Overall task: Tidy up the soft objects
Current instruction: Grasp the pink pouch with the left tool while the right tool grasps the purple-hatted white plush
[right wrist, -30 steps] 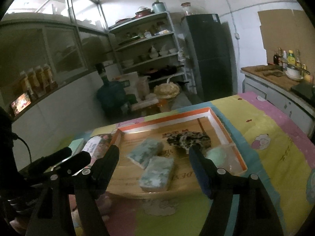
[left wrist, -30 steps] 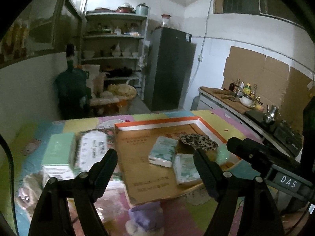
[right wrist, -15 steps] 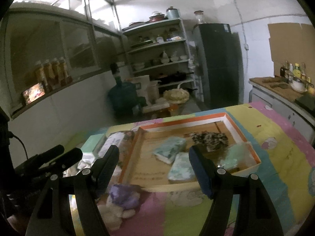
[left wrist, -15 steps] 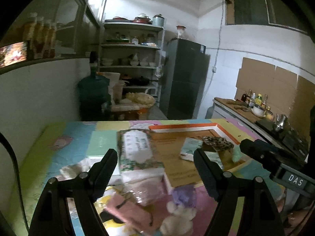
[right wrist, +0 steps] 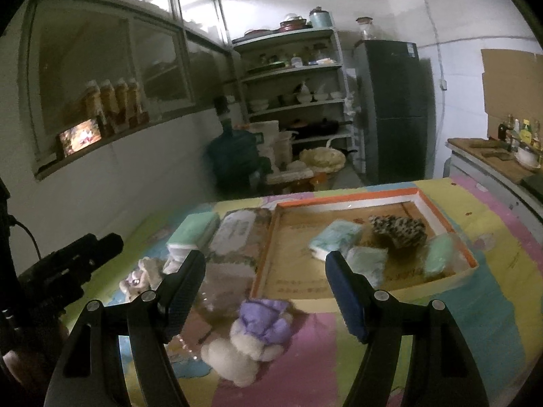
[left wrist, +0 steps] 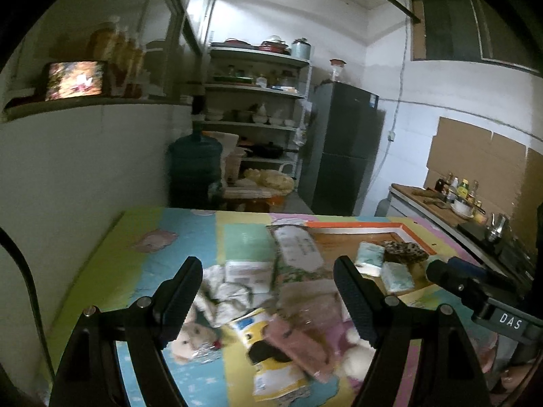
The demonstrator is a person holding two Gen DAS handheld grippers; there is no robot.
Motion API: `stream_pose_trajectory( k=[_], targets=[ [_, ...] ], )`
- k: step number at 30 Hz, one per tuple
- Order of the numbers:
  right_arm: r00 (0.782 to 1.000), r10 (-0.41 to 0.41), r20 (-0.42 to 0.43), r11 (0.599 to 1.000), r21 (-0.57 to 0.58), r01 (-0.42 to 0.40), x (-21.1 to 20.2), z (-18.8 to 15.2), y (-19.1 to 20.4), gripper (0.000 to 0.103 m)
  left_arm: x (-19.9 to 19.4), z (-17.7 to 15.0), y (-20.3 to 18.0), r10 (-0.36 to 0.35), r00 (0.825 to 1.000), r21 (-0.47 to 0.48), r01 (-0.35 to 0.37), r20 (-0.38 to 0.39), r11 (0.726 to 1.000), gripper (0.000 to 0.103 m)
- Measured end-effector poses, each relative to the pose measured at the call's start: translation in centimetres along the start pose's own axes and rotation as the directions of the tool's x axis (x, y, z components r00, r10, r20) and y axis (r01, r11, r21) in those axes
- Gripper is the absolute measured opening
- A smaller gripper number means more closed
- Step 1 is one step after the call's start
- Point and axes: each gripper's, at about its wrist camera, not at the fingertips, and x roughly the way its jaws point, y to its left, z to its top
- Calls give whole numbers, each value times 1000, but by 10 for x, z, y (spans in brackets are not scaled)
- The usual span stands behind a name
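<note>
My left gripper point(left wrist: 268, 298) is open and hangs over a loose pile on the colourful mat: a pink cloth point(left wrist: 298, 342), a yellow and white packet point(left wrist: 271, 356), a pale plush toy point(left wrist: 190, 339) and a crumpled white cloth point(left wrist: 227, 291). The right gripper point(right wrist: 263, 302) is also open, just above a purple and white plush toy point(right wrist: 261, 318). Beyond lies a shallow cardboard box with an orange rim point(right wrist: 339, 200). It holds two tissue packs point(right wrist: 336, 237), a leopard-print piece point(right wrist: 397, 230) and a green bag point(right wrist: 437, 254). Nothing is held.
A mint tissue pack point(right wrist: 193, 230) and a floral wipes pack point(right wrist: 237, 234) lie left of the box. Past the mat's far edge stand a water jug point(left wrist: 193, 169), shelves and a dark fridge point(left wrist: 342, 146). A kitchen counter point(left wrist: 437, 203) runs along the right.
Both grippers have drawn back from the box and swung left. The box now sits further away and to the right, and the pile of plush toys and cloths has come into view beneath the fingers.
</note>
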Motion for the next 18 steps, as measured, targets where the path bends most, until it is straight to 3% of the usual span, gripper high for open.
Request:
stream_pose_trajectory(
  k=[6, 13, 18],
  targets=[
    [999, -14, -37, 1000, 15, 15, 11, -20, 15, 75, -7, -13, 26, 18, 1000, -23, -18, 3, 1000, 79],
    [990, -39, -132, 989, 138, 58, 39, -62, 8, 75, -5, -29, 43, -8, 1000, -15, 8, -6, 1000, 79],
    [987, -42, -156, 980, 186, 71, 48, -76, 9, 75, -5, -38, 51, -20, 1000, -18, 19, -9, 1000, 79]
  ],
)
